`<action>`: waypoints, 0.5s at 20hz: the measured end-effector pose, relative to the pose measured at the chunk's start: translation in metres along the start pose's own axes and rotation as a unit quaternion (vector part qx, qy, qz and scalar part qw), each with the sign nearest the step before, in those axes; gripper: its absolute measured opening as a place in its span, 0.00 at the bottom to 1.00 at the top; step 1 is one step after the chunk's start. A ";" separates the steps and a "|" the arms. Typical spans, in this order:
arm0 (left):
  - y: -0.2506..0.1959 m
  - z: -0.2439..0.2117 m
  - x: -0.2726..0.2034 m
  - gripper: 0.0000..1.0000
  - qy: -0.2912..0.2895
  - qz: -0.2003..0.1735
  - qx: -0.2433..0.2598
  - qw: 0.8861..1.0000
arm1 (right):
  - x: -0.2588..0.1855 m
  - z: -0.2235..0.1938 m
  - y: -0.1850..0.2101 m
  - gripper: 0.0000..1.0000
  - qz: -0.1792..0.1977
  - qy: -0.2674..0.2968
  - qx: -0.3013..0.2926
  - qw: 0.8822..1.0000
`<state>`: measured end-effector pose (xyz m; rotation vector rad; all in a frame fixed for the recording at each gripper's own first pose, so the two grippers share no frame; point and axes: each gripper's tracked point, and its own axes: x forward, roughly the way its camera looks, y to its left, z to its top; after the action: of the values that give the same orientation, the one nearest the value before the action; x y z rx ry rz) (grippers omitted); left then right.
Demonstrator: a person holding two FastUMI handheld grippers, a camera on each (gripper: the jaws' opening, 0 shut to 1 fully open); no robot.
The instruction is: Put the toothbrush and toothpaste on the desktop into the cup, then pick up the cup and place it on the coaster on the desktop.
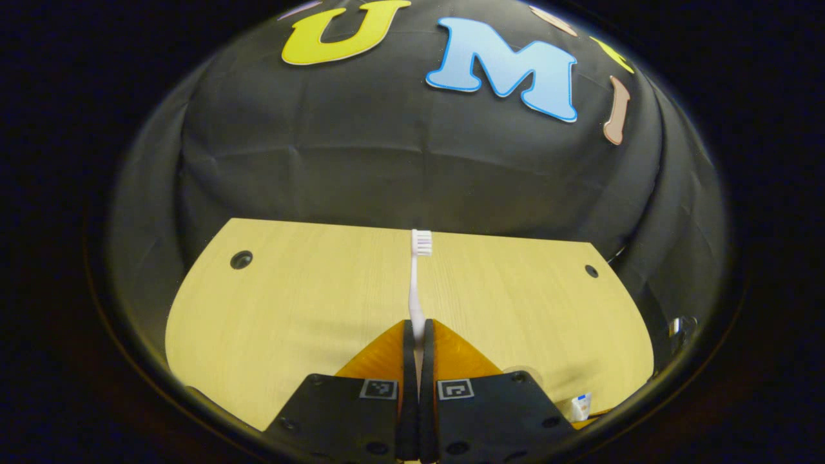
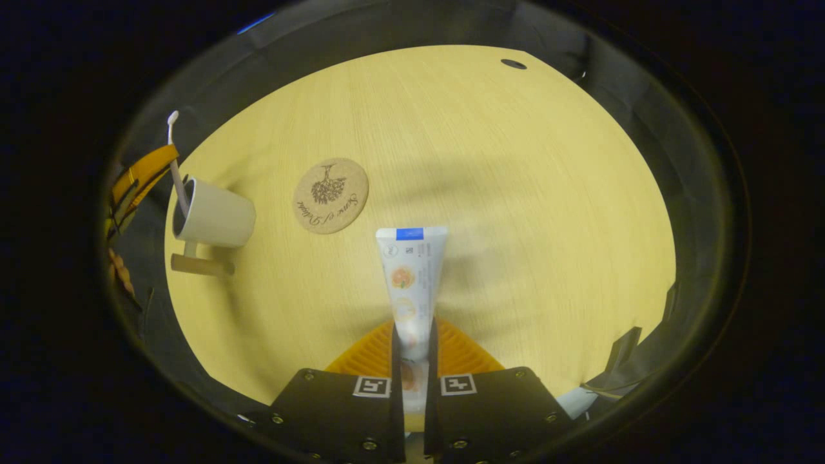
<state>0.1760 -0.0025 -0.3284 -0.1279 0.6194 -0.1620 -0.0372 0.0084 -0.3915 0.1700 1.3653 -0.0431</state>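
Left tongs [image 1: 417, 335] pinch toothbrush [image 1: 417, 283]; right tongs [image 2: 412, 345] pinch toothpaste [image 2: 411, 283].

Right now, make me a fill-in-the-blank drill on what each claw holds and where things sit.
1. The left claw is shut on the ____.
2. The right claw is shut on the ____.
3. The toothbrush slants toward the mouth of the ____.
4. Nothing rests on the round ____ beside the cup.

Missing: toothbrush; toothpaste; cup; coaster

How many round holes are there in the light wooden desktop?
2 in the left gripper view: one dark round hole near the far left corner, one smaller hole near the far right corner. Others may be hidden.
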 end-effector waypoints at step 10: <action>0.003 -0.033 -0.011 0.19 0.009 0.012 0.009 1.000 | -0.003 0.001 0.001 0.14 0.005 -0.007 0.000 1.000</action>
<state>0.1485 -0.0002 -0.3492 -0.1028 0.6365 -0.1461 -0.0371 0.0090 -0.3887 0.1765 1.3503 -0.0366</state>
